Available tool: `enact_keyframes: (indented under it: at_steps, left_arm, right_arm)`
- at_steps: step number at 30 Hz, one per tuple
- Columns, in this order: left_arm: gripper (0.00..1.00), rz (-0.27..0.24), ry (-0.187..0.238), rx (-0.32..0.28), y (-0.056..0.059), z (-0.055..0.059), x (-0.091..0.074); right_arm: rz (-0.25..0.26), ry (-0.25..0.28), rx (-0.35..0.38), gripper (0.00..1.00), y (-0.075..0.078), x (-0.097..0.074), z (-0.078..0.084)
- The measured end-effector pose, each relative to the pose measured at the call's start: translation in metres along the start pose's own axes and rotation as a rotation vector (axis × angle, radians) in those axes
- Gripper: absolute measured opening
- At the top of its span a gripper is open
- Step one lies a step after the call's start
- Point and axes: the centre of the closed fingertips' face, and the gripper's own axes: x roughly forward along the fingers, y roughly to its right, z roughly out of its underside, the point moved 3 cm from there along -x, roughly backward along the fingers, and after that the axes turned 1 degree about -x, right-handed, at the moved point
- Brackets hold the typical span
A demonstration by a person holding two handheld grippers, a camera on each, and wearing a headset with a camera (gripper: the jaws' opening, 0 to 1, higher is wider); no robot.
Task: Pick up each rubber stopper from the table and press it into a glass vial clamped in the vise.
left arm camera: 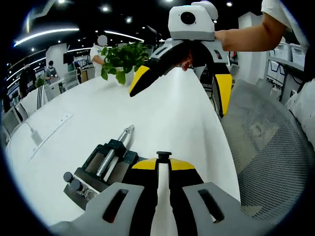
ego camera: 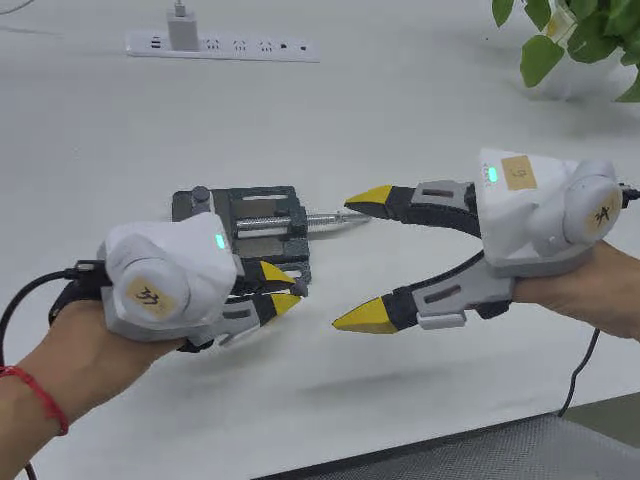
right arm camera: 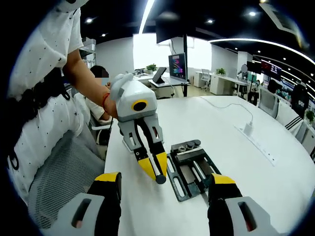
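Right gripper view: left claw (right arm camera: 154, 169) clenched on a dark rubber stopper (right arm camera: 160, 180), just beside the vise (right arm camera: 189, 172) on the tabletop (right arm camera: 147, 211). Right claw (ego camera: 360, 258) hangs released, jaws wide, facing the left claw's tips.

Handwritten marks are being displayed on tan stickers (ego camera: 518, 172) on the left gripper (ego camera: 292, 287) and the right gripper (ego camera: 345, 262), but none is being rendered legibly.

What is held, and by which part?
The left gripper pinches a small dark stopper between its tips; which part cannot be told. The right gripper holds nothing.
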Motion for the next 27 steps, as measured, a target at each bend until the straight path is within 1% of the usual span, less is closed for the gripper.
enact_keyframes:
  at_steps: [4, 6, 8, 11, 14, 16, 17, 19, 23, 27]
  left_arm:
    - [0.03, -0.026, 0.033, -0.009, 0.001, -0.009, -0.019]
    - [0.03, -0.040, 0.051, -0.007, 0.001, -0.014, -0.028]
    - [0.03, -0.051, 0.071, -0.009, 0.001, -0.021, -0.037]
    - [0.03, -0.065, 0.090, -0.001, 0.001, -0.028, -0.047]
    - [0.03, -0.074, 0.117, 0.002, 0.003, -0.037, -0.056]
    - [0.03, -0.079, 0.127, 0.005, 0.003, -0.041, -0.060]
    - [0.03, -0.081, 0.138, 0.004, 0.004, -0.044, -0.062]
    - [0.03, -0.084, 0.146, 0.005, 0.005, -0.047, -0.065]
    - [0.03, -0.088, 0.160, 0.010, 0.008, -0.053, -0.071]
    - [0.03, -0.089, 0.175, 0.017, 0.011, -0.059, -0.076]
  right_arm:
    - [-0.018, 0.001, -0.021, 0.67, -0.001, 0.003, -0.014]
    - [-0.038, 0.017, -0.017, 0.63, -0.003, 0.004, -0.024]
    - [-0.057, 0.022, -0.008, 0.56, -0.004, 0.005, -0.033]
    - [-0.080, 0.025, -0.023, 0.50, -0.008, 0.009, -0.047]
    - [-0.109, 0.024, -0.054, 0.46, -0.015, 0.013, -0.061]
    - [-0.126, 0.010, -0.063, 0.43, -0.016, 0.017, -0.060]
    - [-0.139, -0.004, -0.067, 0.40, -0.017, 0.018, -0.063]
    - [-0.149, -0.029, -0.079, 0.36, -0.019, 0.019, -0.066]
    - [-0.174, -0.043, -0.094, 0.29, -0.023, 0.021, -0.074]
    - [-0.189, -0.054, -0.100, 0.26, -0.022, 0.022, -0.077]
